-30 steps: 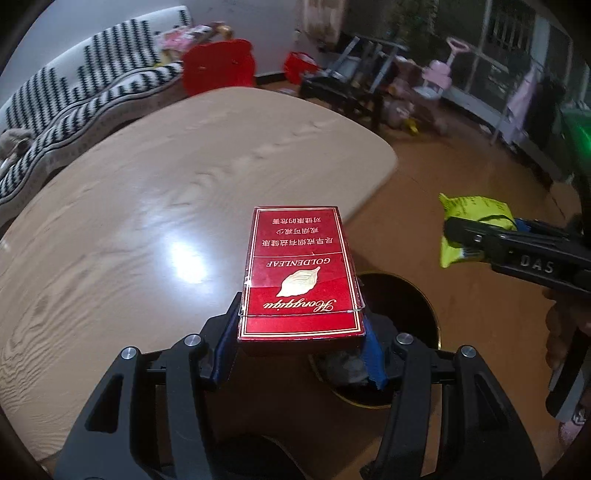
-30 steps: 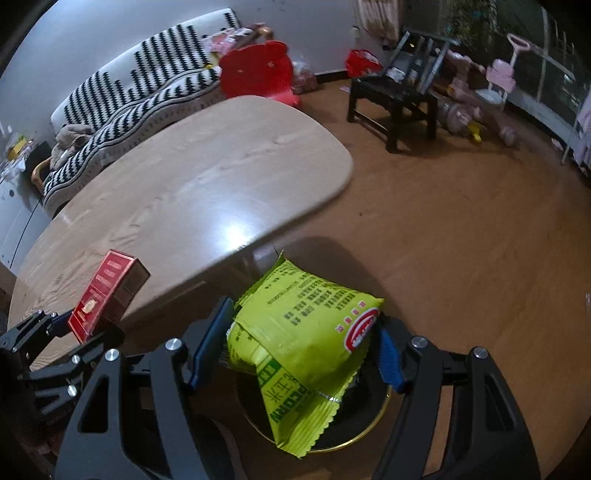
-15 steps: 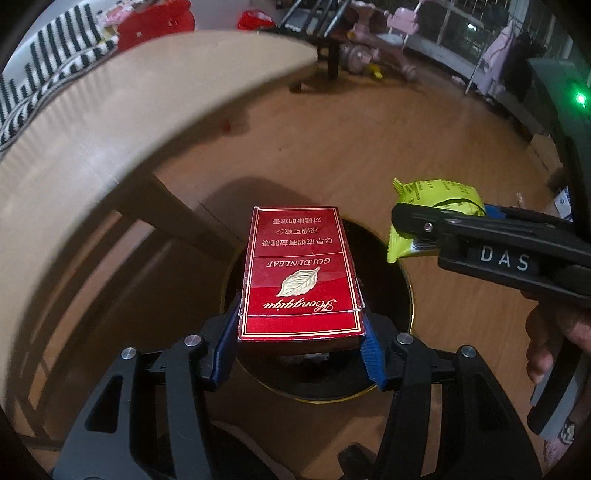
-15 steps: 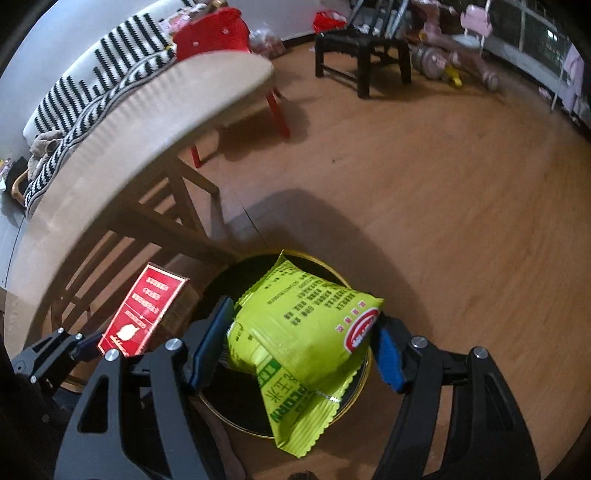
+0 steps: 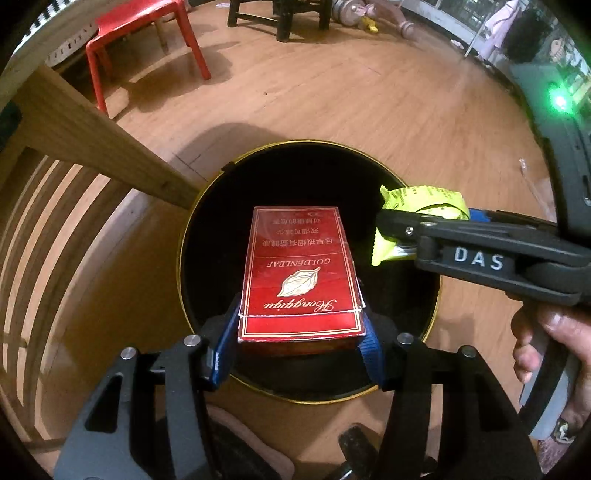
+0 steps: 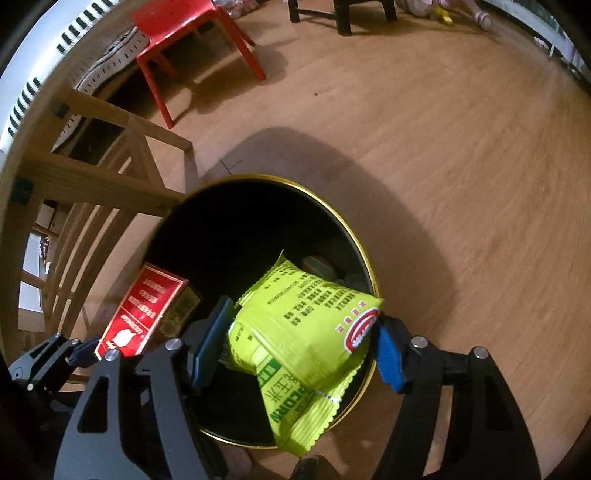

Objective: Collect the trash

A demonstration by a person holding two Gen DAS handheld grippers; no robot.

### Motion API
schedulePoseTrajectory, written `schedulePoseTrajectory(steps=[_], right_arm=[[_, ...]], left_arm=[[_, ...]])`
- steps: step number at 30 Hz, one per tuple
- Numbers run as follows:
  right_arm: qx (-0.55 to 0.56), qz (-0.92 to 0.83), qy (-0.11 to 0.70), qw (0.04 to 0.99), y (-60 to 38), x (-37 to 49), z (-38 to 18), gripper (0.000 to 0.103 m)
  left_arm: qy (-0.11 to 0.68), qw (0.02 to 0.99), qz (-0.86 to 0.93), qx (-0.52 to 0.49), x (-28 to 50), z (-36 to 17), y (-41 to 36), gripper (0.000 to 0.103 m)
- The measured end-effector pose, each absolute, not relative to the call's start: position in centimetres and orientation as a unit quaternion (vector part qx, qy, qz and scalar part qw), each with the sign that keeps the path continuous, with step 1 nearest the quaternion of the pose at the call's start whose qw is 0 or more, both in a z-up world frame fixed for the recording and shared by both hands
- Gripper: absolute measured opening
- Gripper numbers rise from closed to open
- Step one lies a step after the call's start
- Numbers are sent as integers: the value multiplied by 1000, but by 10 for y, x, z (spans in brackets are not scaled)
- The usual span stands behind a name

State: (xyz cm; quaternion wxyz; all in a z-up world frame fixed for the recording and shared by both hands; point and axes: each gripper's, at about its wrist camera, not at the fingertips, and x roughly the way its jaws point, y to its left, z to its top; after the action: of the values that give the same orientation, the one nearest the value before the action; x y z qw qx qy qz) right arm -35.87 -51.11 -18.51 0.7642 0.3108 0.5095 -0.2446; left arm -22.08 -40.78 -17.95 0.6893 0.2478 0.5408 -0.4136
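Observation:
My left gripper is shut on a red cigarette box and holds it over the mouth of a round black bin with a gold rim. My right gripper is shut on a lime-green snack bag and holds it over the same bin. In the left wrist view the right gripper comes in from the right with the green bag over the bin's right rim. In the right wrist view the red box and left gripper are at lower left. Some trash lies in the bin.
A wooden table leg and slatted frame stand just left of the bin. A red plastic chair and a dark stool stand further back on the wooden floor. A striped sofa edge is at far left.
Both grippers have dropped from tabletop height to below the table edge. They now sit closer over the bin mouth, each still holding its item.

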Motion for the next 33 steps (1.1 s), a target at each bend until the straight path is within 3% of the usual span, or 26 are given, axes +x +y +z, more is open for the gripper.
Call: schedulePoseTrajectory(steps=[24,27,28,29,33], right_arm=[[319,-254,504,761,-522,-360,-186,69],[322,-257,492,767,-524,-361,-179,85],[324,-257,483,772,-525,-363,-175,98],[328,-260,469,778,-526,-366,-168,97],[320,-283,435,793,-529,-376,-143,97]], left_arm=[[546,681,-413,260,-224,-186,-413,57],[557,679,-408,249,-222,-188,-412,68],[564,677,-405,243,-221,-190,-412,81],[567,677,-404,240,-221,-190,-412,90],[560,681,-405,241,-224,-183,-411,91]])
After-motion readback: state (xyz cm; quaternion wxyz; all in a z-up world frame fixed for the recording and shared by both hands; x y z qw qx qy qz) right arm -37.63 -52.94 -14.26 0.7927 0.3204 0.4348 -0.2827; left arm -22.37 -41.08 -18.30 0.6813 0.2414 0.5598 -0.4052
